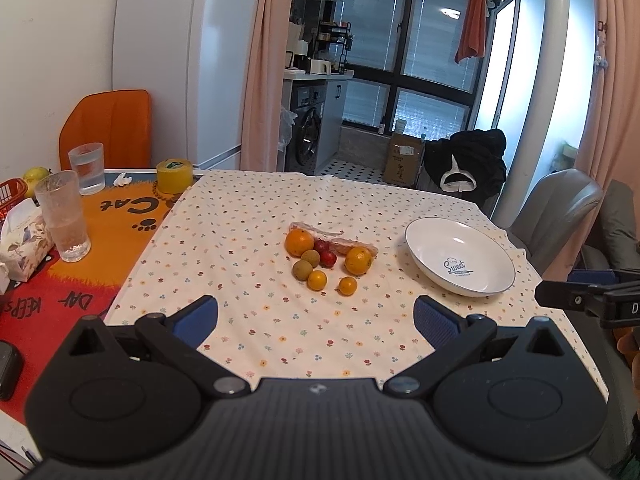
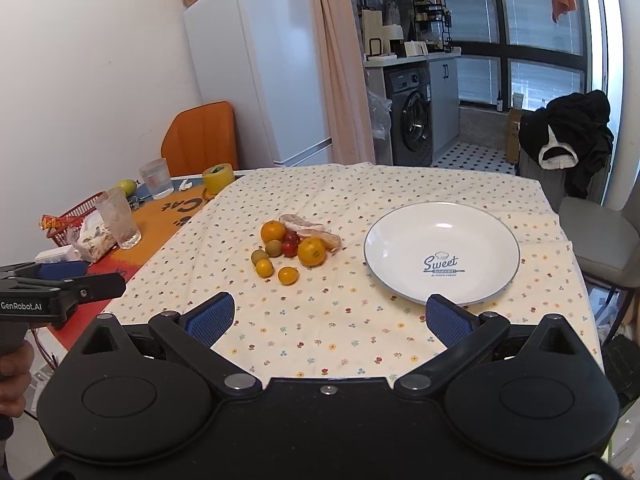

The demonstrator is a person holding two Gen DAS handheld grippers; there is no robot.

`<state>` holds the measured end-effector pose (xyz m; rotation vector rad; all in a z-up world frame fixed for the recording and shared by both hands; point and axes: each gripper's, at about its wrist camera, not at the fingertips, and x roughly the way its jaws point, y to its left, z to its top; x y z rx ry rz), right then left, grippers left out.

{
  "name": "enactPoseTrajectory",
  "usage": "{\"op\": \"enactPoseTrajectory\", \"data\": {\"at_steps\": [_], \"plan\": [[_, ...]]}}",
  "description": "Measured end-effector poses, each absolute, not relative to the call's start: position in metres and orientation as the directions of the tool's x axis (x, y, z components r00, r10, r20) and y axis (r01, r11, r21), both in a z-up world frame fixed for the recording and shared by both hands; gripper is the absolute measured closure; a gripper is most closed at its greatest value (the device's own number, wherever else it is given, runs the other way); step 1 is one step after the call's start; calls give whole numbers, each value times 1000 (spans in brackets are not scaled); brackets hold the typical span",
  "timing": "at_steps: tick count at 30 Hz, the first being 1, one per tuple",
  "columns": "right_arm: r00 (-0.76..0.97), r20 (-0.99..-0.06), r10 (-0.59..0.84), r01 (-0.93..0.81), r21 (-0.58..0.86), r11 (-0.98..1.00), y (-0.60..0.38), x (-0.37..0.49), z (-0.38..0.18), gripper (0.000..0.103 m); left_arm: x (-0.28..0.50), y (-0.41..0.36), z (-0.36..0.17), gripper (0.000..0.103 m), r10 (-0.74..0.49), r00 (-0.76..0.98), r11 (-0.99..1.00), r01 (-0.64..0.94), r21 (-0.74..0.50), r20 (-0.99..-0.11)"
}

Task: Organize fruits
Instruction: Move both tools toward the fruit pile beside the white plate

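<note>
Right in the middle of the flower-print tablecloth (image 2: 320, 320) sits the little heap of fruit: two round oranges (image 2: 311, 251), a pair of glossy red cherry-sized fruits (image 2: 289, 242), two dull brown-green longan-like balls (image 2: 274, 247) and two small orange kumquat-like fruits (image 2: 288, 275) out front, all bunched close together with a pale, crumpled peel-like scrap (image 2: 308, 230) just behind. To their right, well apart, waits the white shallow ceramic plate with blue "Sweet" lettering (image 2: 400, 220), nothing on it yet. So the sorting looks unstarted. The oranges should be firm and a touch heavy, best pinched across the widest middle; the small round ones look light, smooth and ready to roll, and the red ones likely bruise, so a gentle squeeze is the call. The front kumquats stand free, the easiest first pick. Right gripper (image 2: 326, 312) hovers over the near cloth, jaws spread wide, holding nothing. Left gripper (image 1: 316, 312) likewise, wide apart and bare. Off left, clear drinking glasses (image 1: 64, 216) and a yellow tape roll (image 1: 174, 176) stand clear.
</note>
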<state>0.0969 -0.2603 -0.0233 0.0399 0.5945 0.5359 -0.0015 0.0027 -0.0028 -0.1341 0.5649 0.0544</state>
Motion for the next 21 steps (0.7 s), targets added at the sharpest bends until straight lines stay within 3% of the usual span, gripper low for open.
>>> {"op": "enactPoseTrajectory", "data": {"at_steps": [21], "plan": [[676,-551,490,-479,178,860,-257,113,-40,0,16,0,-21,0,1,825,988,-89,-128,-565]]}}
